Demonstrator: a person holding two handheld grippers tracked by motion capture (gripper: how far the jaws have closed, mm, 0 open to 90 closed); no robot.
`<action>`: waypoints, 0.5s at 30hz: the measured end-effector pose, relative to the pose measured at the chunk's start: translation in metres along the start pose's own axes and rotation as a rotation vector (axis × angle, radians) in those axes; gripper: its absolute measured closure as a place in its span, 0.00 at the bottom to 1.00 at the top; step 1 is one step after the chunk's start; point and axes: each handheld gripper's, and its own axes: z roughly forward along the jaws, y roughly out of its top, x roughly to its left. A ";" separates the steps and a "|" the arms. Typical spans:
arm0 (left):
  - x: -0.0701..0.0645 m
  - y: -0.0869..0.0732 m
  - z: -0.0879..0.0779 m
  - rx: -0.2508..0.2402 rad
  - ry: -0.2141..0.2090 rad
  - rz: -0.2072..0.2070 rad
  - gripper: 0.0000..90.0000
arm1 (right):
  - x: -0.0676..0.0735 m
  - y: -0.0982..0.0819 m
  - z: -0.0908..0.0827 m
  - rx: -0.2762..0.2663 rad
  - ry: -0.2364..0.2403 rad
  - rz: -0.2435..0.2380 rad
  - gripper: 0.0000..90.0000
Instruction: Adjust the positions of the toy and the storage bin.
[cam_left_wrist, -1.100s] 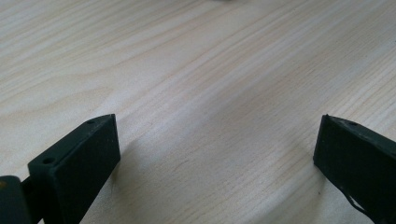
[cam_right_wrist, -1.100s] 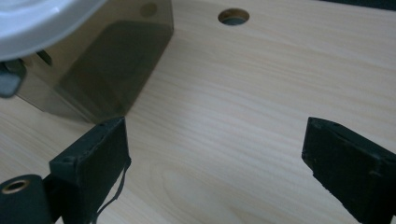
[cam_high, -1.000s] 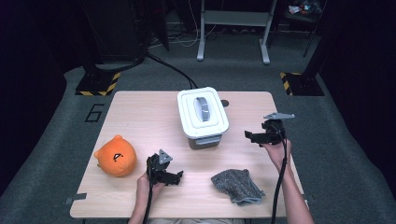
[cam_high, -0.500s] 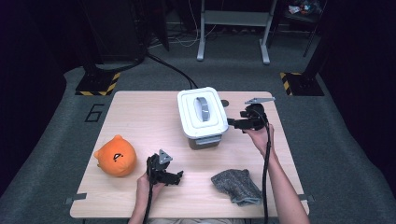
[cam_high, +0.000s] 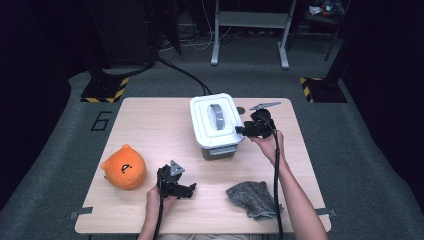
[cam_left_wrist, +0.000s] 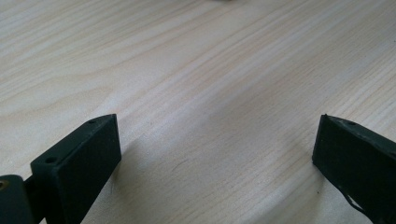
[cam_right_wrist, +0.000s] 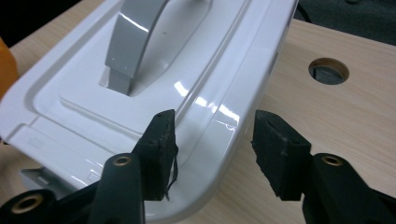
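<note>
High view: the wooden table (cam_high: 150, 125) carries a white box (cam_high: 216, 125) at its far middle, its lid (cam_right_wrist: 154, 93) on with the grey handle (cam_high: 217, 116) lying flat along the top, so what is inside cannot be told. An orange plush toy (cam_high: 124, 167) sits at the left edge, well apart from the box, and a grey cloth (cam_high: 253, 199) lies crumpled near the front right. The right gripper (cam_high: 242, 130) is at the box's right rim; in the right gripper view its jaws have just been closing and straddle the lid's edge, one pad over the lid, the other outside it, not yet pressing. The left gripper (cam_high: 186, 188) rests near the front edge, jaws spread wide over bare wood, holding nothing.
</note>
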 end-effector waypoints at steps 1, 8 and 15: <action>0.000 0.000 0.000 0.000 0.000 0.000 0.01 | -0.001 0.000 0.001 -0.004 0.014 0.011 0.58; 0.001 0.000 -0.001 0.009 -0.001 0.011 0.01 | 0.000 0.004 0.000 0.004 -0.017 0.013 0.71; 0.000 0.000 0.000 0.007 -0.001 0.008 0.01 | -0.001 0.006 -0.001 0.019 -0.066 -0.022 0.73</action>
